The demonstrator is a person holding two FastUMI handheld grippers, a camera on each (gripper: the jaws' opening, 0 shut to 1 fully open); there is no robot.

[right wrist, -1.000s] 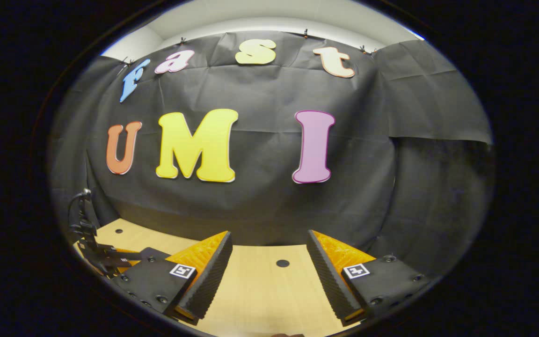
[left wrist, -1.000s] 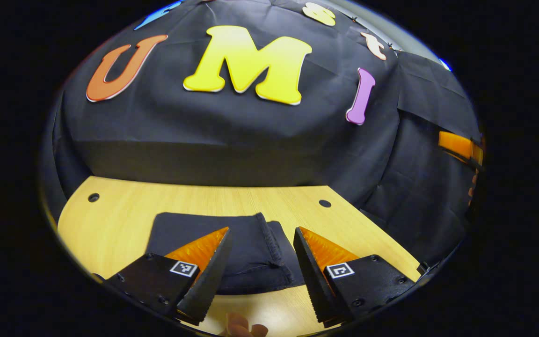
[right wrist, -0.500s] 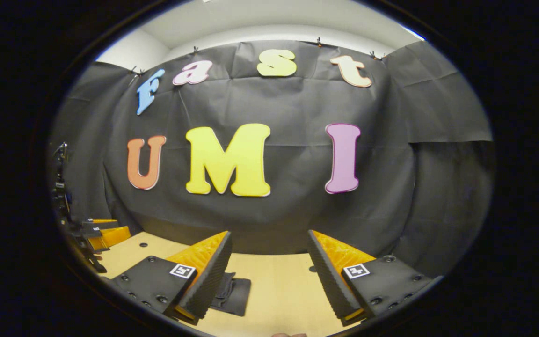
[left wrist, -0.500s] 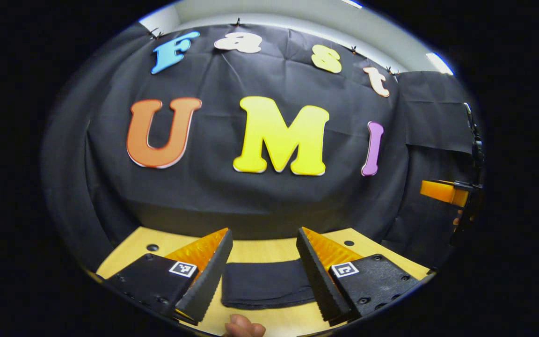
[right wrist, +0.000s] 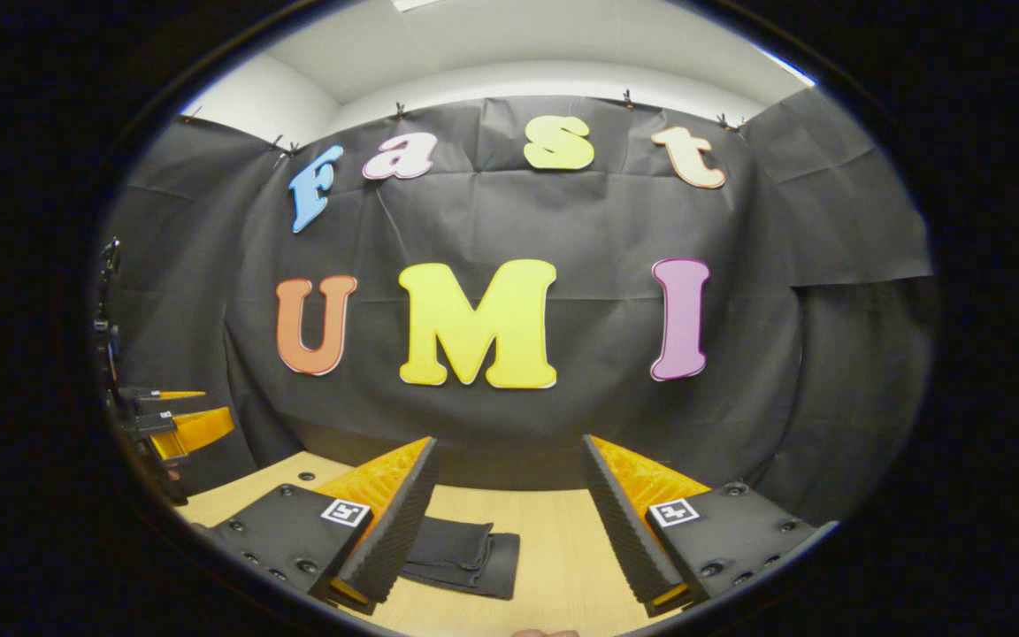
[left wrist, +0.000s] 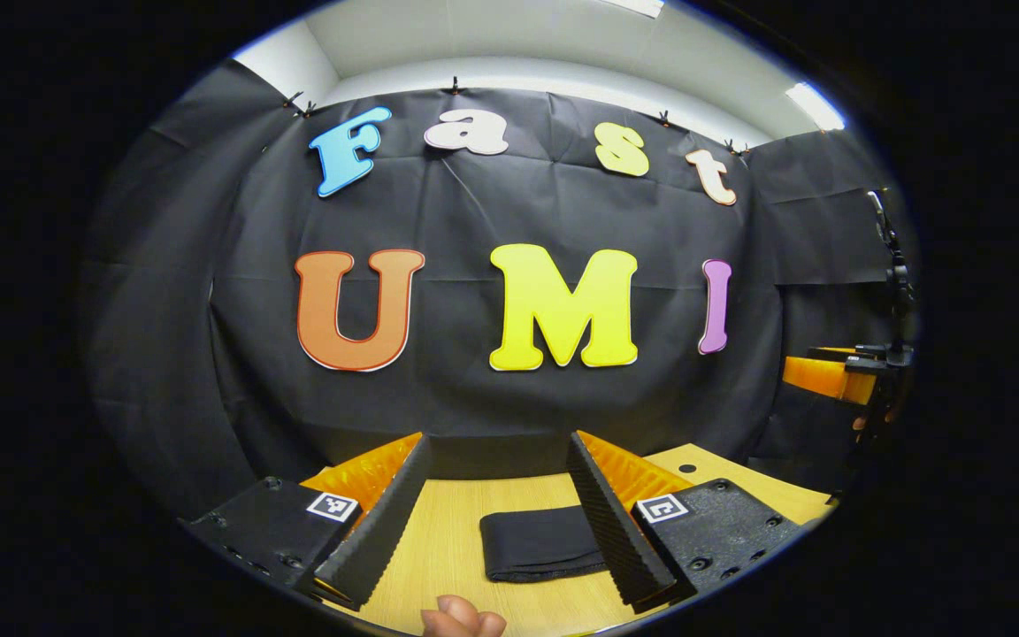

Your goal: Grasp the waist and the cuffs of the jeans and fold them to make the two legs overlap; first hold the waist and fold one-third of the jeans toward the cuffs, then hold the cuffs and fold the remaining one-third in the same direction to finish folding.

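Jaws spread wide on your left gripper and right gripper, both empty, above counter. Jeans lie folded flat on counter, long axis crosswise to left gripper's fingers.

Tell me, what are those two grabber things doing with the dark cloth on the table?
A person holds a grabber in each hand. The dark cloth is a pair of jeans, lying folded into a small flat bundle on the wooden table. The left gripper and the right gripper are both open and held above the table, touching nothing. The folding looks finished.
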